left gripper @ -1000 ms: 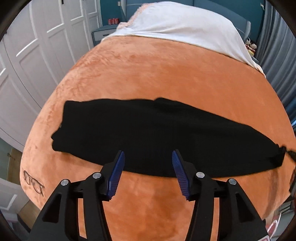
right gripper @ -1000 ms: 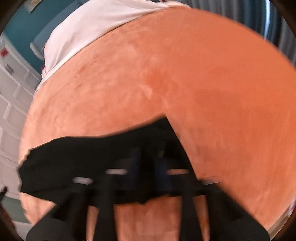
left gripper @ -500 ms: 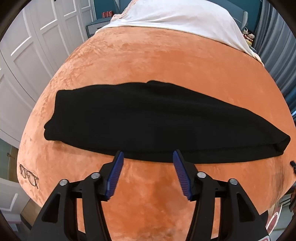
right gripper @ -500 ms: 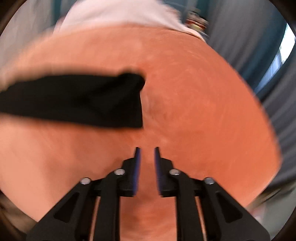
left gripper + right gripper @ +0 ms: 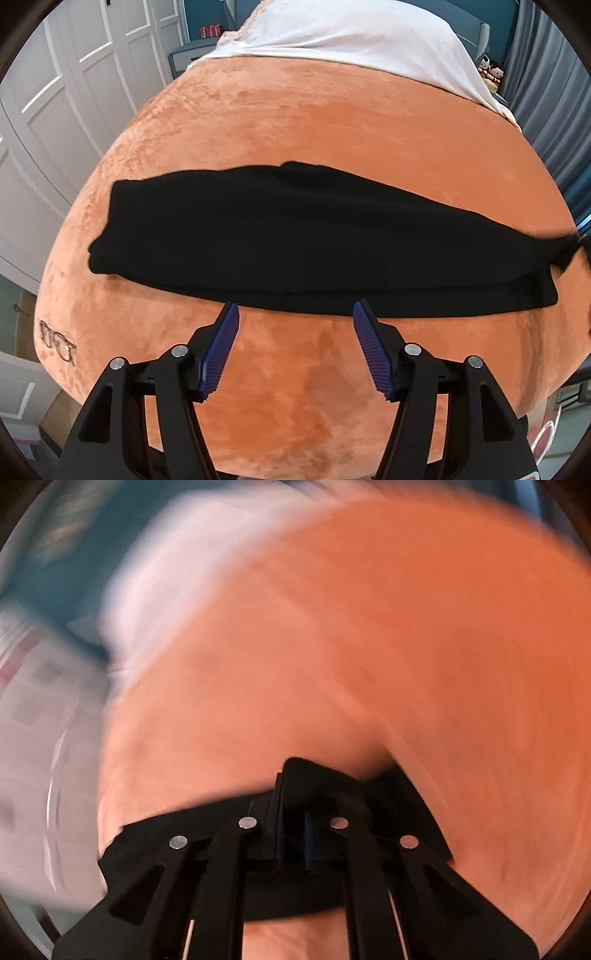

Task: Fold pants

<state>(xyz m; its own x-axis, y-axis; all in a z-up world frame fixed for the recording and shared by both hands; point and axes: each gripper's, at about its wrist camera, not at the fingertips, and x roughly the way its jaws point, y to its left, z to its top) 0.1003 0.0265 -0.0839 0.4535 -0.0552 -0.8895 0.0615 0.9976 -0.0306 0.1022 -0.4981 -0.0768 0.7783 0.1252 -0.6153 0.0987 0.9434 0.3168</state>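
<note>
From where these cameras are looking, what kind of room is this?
Most likely a bedroom. The black pants lie on a bed with an orange plush blanket and a white sheet at its far end. White panelled wardrobe doors and a small bedside cabinet stand alongside.

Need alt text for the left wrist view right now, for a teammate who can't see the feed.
Black pants, folded into one long band, lie across an orange plush bed cover, and the left gripper hovers at their near edge, jaws opening with nothing between them. A pair of glasses rests on the cover's lower left edge; a white sheet covers the far end.
</note>
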